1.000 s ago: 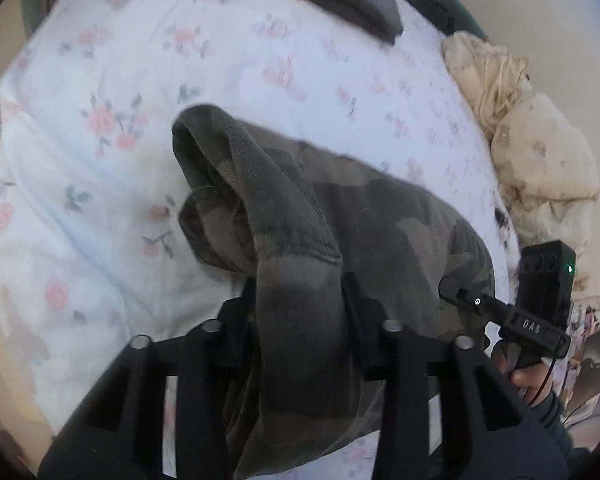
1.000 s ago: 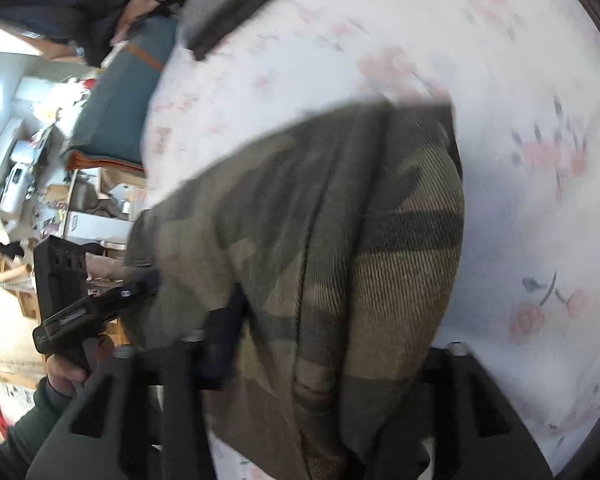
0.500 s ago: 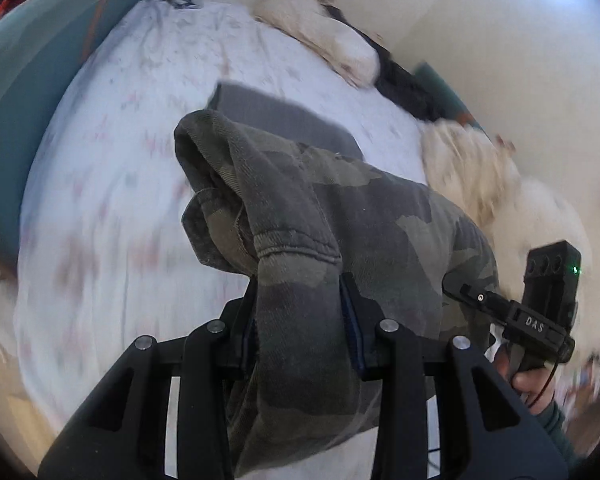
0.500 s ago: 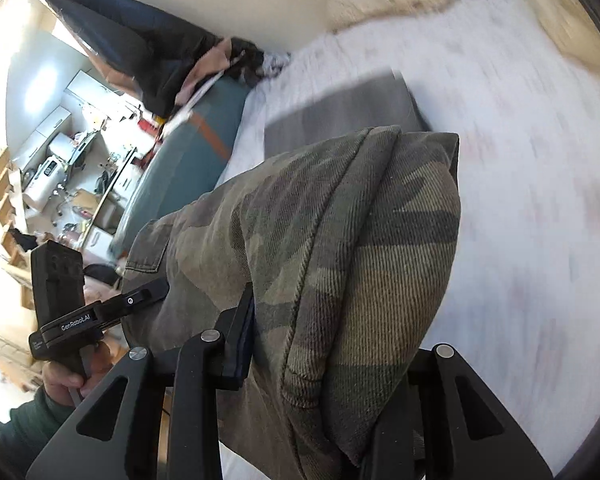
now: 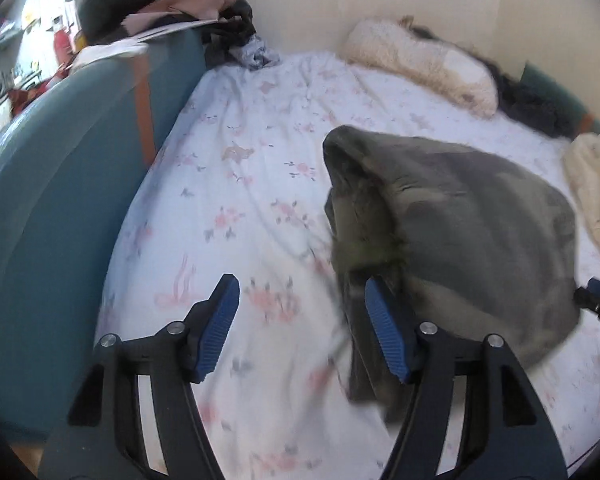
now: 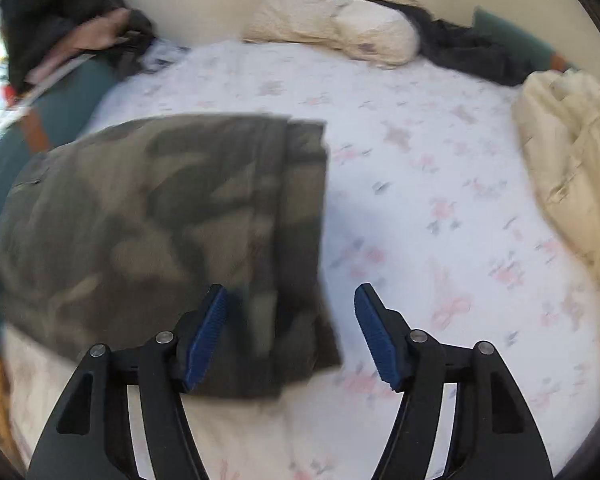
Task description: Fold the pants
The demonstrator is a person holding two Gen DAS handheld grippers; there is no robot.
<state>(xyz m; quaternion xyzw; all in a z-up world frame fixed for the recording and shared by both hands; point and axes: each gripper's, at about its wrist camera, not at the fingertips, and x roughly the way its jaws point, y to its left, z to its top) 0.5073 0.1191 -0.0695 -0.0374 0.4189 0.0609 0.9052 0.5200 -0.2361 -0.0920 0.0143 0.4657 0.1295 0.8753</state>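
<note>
Both of my tongs stand apart with nothing between the blue pads: the left tongs (image 5: 302, 330) hang over the white bed sheet with small pink flowers (image 5: 236, 208), and the right tongs (image 6: 288, 332) do the same on the other side. The folded camouflage corduroy pants (image 6: 160, 232) are between them, toward the near edge of the bed; in the left view this bundle (image 5: 460, 248) is just beside my right-hand pad and looks blurred, so I cannot tell if it lies fully at rest on the sheet or is in the air. In the right view one edge of the pants crosses in front of my left-hand pad, but the jaws do not close on it. I judge that the fold is nearly finished and only the laying flat remains. The danger I see is that the bundle lands loose: the top layer may slide off or open, because corduroy is thick and springs back, and the sheet is soft and uneven. Also the near edge of the pants seems close to the bed's edge, so it may hang over and pull the rest down. If I move a pad now, it could catch the edge and drag the fold apart. A cream fluffy blanket (image 6: 572, 168) lies at the right, well apart from the pants.
</note>
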